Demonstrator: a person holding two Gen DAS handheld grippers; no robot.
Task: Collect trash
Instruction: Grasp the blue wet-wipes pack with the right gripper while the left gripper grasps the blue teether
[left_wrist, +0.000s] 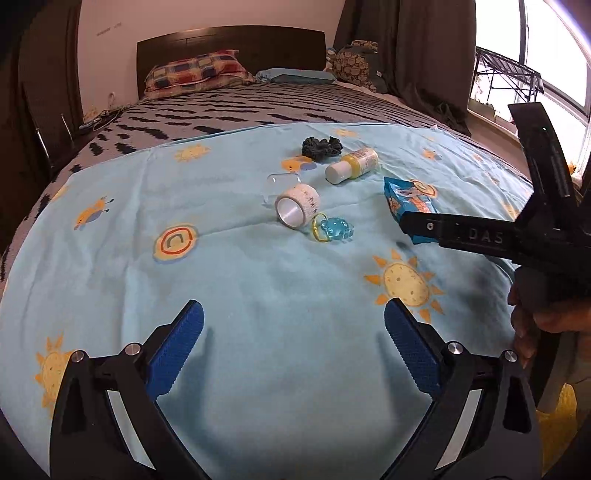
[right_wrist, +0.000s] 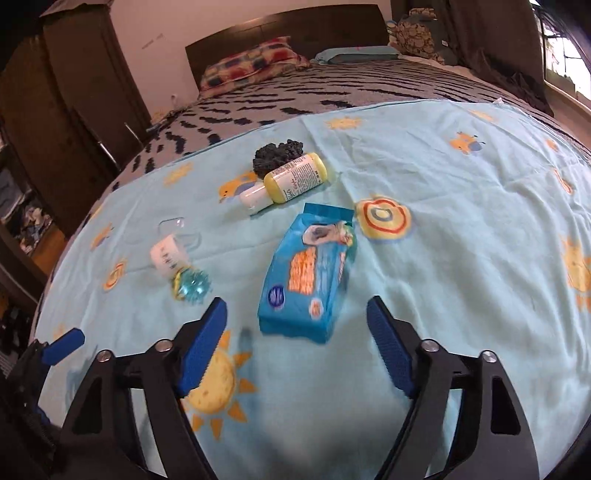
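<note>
Several small things lie on a light blue sun-print cloth (left_wrist: 258, 280) on the bed. A blue wipes packet (right_wrist: 308, 275) lies just ahead of my right gripper (right_wrist: 297, 338), which is open and empty above the cloth. The packet shows in the left wrist view (left_wrist: 408, 199) partly behind the right gripper's black body (left_wrist: 480, 236). A yellow bottle with a white cap (left_wrist: 352, 165) (right_wrist: 286, 181), a dark scrunchie (left_wrist: 321, 146) (right_wrist: 279, 153), a white tape roll (left_wrist: 297, 205) (right_wrist: 168, 254), a clear plastic piece (left_wrist: 282, 181) (right_wrist: 177, 229) and a blue toy with a yellow ring (left_wrist: 330, 229) (right_wrist: 192, 282) lie farther off. My left gripper (left_wrist: 293, 332) is open and empty.
The bed beyond the cloth has a grey cover with dark marks (left_wrist: 229, 107), pillows (left_wrist: 195, 72) and a dark headboard (left_wrist: 229, 44). A dark wardrobe (right_wrist: 74, 92) stands to the left, curtains (left_wrist: 406, 48) and a window (left_wrist: 535, 74) to the right.
</note>
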